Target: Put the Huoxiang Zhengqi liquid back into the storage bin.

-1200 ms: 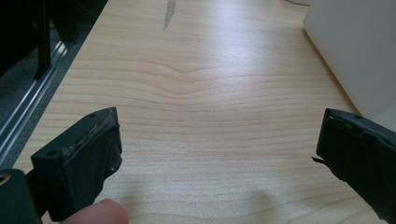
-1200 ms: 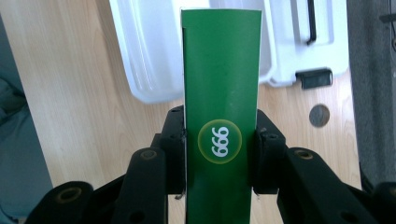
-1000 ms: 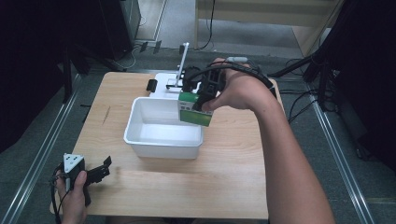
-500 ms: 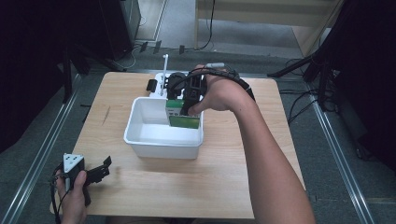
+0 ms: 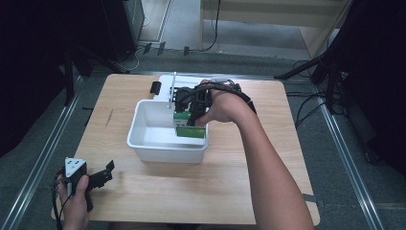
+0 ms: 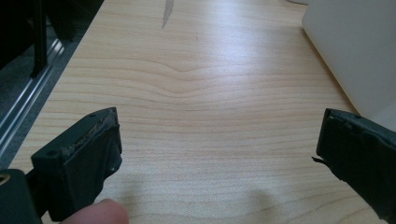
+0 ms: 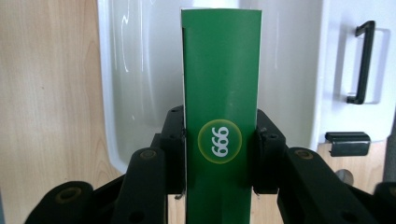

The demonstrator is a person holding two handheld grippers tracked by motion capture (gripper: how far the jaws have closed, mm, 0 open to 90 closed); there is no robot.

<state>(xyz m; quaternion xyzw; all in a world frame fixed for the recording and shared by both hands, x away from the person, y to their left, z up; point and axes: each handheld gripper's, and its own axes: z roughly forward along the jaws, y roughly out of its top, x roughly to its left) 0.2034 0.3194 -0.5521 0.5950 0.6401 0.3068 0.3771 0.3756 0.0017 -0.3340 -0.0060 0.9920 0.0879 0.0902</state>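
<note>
White "999" in a yellow-ringed circle, upside down, on the green box (image 7: pixel 220 116) between the jaws

You're in a lab recording bay: wooden table (image 5: pixel 158 201), metal floor rails (image 5: pixel 45 153), loose cables (image 5: pixel 306 105), black stands (image 5: pixel 330 62).

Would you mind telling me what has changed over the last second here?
The right gripper, shut on the green box, moved left and down, carrying the box from above the white tub's right rim into it. The left gripper stayed open near the table's corner; the tub stayed put.
</note>
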